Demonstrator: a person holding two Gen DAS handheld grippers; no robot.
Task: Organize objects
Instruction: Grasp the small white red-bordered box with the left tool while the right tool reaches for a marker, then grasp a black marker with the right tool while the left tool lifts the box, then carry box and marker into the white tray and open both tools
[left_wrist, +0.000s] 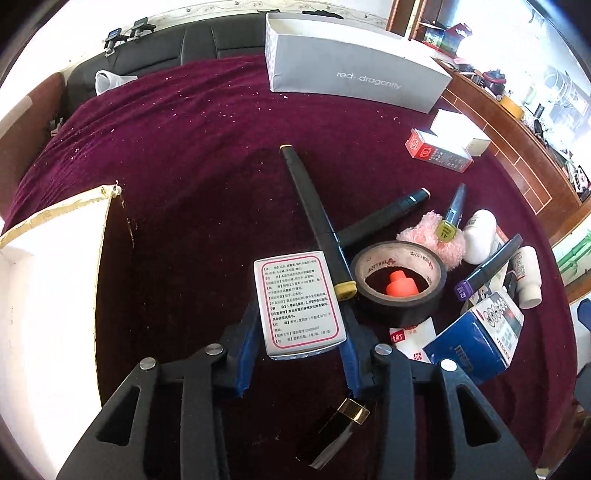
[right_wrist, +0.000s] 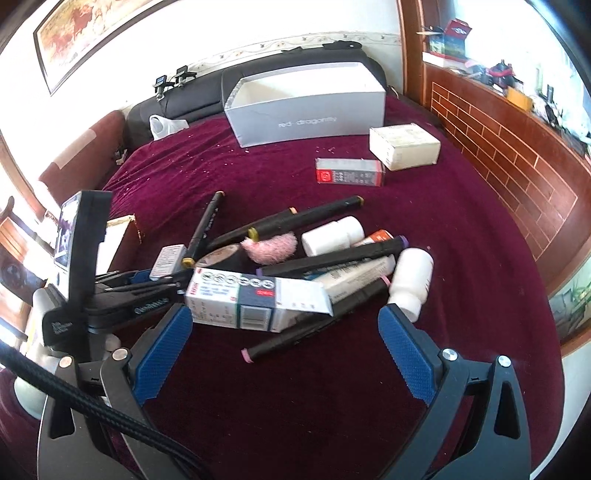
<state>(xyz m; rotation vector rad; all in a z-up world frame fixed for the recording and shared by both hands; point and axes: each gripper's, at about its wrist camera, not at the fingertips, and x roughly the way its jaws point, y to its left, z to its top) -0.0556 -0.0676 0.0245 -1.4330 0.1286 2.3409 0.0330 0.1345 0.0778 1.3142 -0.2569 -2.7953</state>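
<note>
My left gripper (left_wrist: 301, 317) is shut on a small white medicine box with red-framed print (left_wrist: 298, 302), held just above the maroon cloth (left_wrist: 192, 140); it also shows in the right wrist view (right_wrist: 168, 260). Beside it lie black markers (left_wrist: 314, 218), a black tape roll (left_wrist: 400, 282) with an orange cap inside (left_wrist: 402, 284), a pink puff (left_wrist: 430, 238) and white bottles (left_wrist: 480, 236). My right gripper (right_wrist: 284, 325) is open and empty, its blue pads (right_wrist: 162, 350) either side of a blue-and-white carton (right_wrist: 255, 295) and a pink-tipped marker (right_wrist: 314, 325).
An open grey "red-dragonfly" box (right_wrist: 306, 107) stands at the back. A red-and-grey carton (right_wrist: 349, 171) and a cream box (right_wrist: 404, 146) lie at the right rear. A white open box (left_wrist: 48, 295) sits at the left. A gold-capped dark tube (left_wrist: 340, 428) lies under the left gripper.
</note>
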